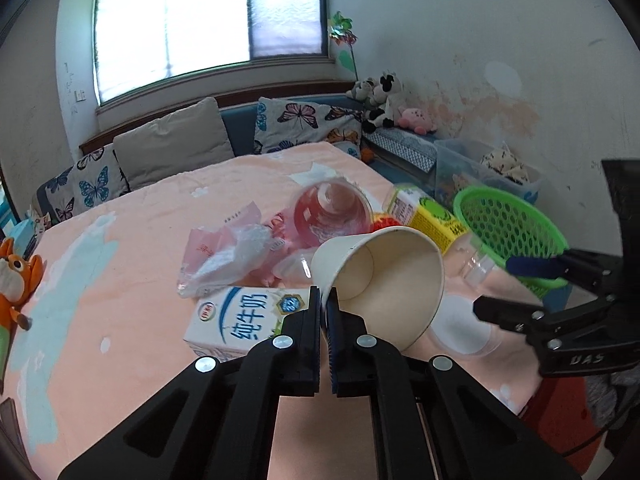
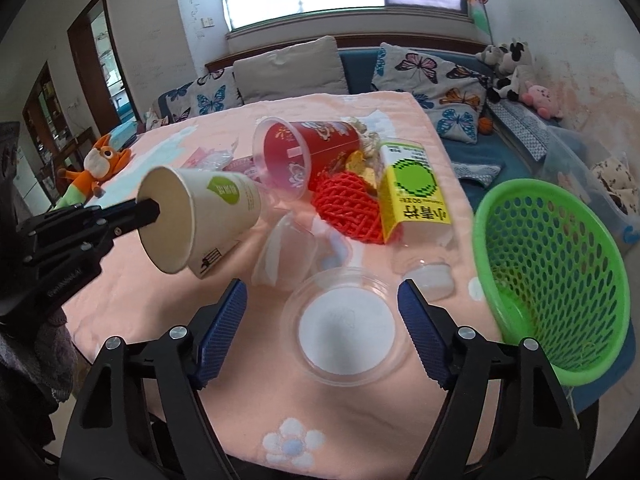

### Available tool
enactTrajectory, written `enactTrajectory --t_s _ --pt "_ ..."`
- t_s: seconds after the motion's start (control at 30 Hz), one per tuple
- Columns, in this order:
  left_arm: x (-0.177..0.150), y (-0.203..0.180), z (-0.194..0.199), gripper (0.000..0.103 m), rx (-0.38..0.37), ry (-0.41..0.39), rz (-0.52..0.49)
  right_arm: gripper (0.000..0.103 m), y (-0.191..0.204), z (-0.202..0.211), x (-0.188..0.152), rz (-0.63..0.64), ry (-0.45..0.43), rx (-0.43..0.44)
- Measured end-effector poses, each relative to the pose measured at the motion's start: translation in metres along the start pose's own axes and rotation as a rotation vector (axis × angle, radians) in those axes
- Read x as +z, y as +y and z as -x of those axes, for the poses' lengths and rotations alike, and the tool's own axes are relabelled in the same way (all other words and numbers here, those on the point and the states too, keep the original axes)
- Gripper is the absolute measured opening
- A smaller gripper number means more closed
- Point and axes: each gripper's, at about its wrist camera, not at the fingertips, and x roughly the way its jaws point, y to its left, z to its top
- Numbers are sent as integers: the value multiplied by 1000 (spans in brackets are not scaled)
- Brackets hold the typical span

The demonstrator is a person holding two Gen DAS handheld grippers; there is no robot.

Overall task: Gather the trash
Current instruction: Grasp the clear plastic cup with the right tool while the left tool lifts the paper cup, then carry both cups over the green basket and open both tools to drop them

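Black jaws of the left gripper [image 1: 325,300] fill the bottom centre of the left wrist view, pinched tight on the rim of a white paper cup [image 1: 380,276]. That cup is held clear of the pink blanket [image 1: 140,240], tipped on its side: its long axis runs from its base at the upper left to its open mouth at the lower right, so the mouth faces the camera. In the right wrist view the same cup [image 2: 200,220] sits at the left of the frame with its mouth turned lower left and its base towards the pile of litter — a red plastic cup [image 2: 304,152] lying on its side, a yellow carton [image 2: 412,192] and a red net [image 2: 348,204]. A milk carton [image 1: 236,316] lies flat just left of the pinching jaws. Across the bottom of the right wrist view the right gripper [image 2: 322,320] stands with its blue pads apart around a clear round lid [image 2: 346,332], gripping nothing. A green basket [image 2: 560,280], tilted, rests at the blanket's right edge.
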Motion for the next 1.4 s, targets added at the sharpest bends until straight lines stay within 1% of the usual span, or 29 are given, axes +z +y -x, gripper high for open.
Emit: enactTrajectory --t_s 0.13,0.27,0.33,0.4,0.53,0.67,0.7,0.77,0.83,1.0,1.03,1.07,1.2,1.4 --pt "5 10 12 3 13 -27 23 75 7 -13 7 8 16 42" --pt "9 22 19 3 27 -40 48 70 13 -34 12 7 54 77" --pt "9 28 21 3 36 -43 60 69 16 -42 14 9 68 80" --pt "8 32 23 3 42 -44 68 65 19 -53 17 15 86 80" --pt "6 37 23 3 49 -41 82 62 19 -70 21 -1 109 75" --pt "4 40 23 3 48 -39 89 55 14 -86 24 -44 145 78" --pt "4 40 22 3 47 -37 88 51 13 -87 25 -47 148 80" --pt "4 41 21 3 44 -36 87 47 14 -89 25 -47 151 78" --pt "4 41 19 3 39 -33 89 44 14 -88 25 -46 147 72" --pt "8 41 15 3 29 -27 97 43 12 -82 26 -51 122 57" --pt "7 40 15 3 28 -27 95 41 11 -78 26 -56 114 60" --pt "8 39 15 3 26 -28 92 36 9 -75 27 -61 110 66" --pt "12 31 14 3 15 -34 79 36 3 -59 28 -75 83 65" --pt "21 14 12 3 -22 -38 65 36 -16 -28 24 -89 35 44"
